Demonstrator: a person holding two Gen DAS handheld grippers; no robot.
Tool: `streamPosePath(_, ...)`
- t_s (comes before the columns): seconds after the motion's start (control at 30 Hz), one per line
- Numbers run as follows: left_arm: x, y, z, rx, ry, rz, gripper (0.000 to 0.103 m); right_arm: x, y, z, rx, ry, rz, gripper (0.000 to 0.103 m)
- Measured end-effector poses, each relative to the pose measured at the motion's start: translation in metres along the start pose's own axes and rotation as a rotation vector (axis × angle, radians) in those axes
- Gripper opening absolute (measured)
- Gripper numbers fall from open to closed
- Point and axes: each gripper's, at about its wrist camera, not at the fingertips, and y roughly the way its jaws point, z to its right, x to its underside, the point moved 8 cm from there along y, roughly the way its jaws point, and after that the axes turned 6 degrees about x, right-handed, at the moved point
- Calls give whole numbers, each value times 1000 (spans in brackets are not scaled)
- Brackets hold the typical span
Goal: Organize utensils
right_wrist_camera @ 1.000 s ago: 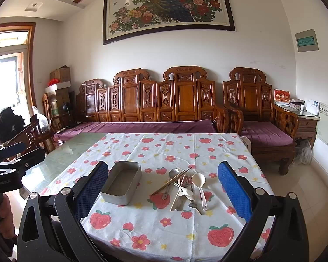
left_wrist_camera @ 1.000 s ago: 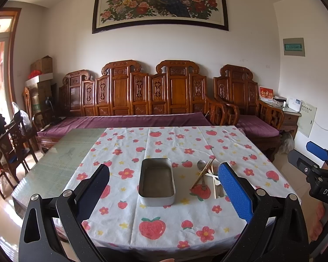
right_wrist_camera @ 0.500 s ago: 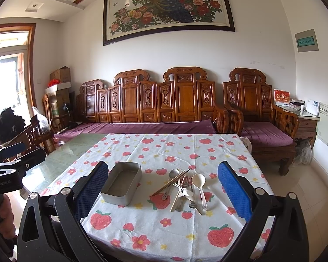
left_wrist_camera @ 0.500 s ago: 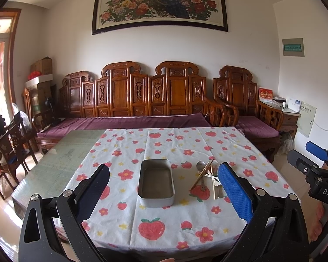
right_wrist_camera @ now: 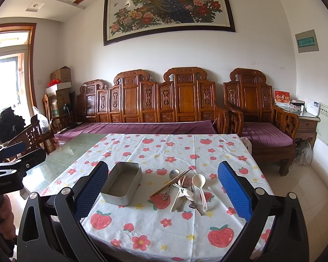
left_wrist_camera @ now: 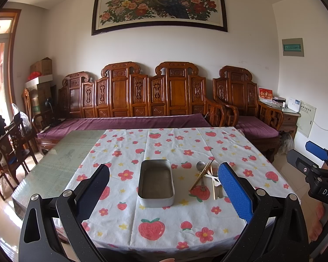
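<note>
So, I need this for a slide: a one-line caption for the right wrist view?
Open right gripper faces a floral tablecloth with an empty metal tin beside piled utensils.

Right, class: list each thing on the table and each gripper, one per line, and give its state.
Tin: open, empty, flat on the cloth.
Utensil pile: loose heap right of the tin, none inside it.
Chopsticks: lying slanted across the pile.
White ladle: lying bowl up.
Left gripper: jaws wide open, holding nothing.
Right gripper: jaws wide open, holding nothing.
</note>
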Motion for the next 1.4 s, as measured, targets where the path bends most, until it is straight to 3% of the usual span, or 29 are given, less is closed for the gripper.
streamPosePath(1.17,-2,-2,1,1,1,3,97,-3,-2,-1,-5,-2,4,101)
streamPosePath(1.4,-9,8,3,8,2,-28,97,-3,5,-1,-7,0,-11,101)
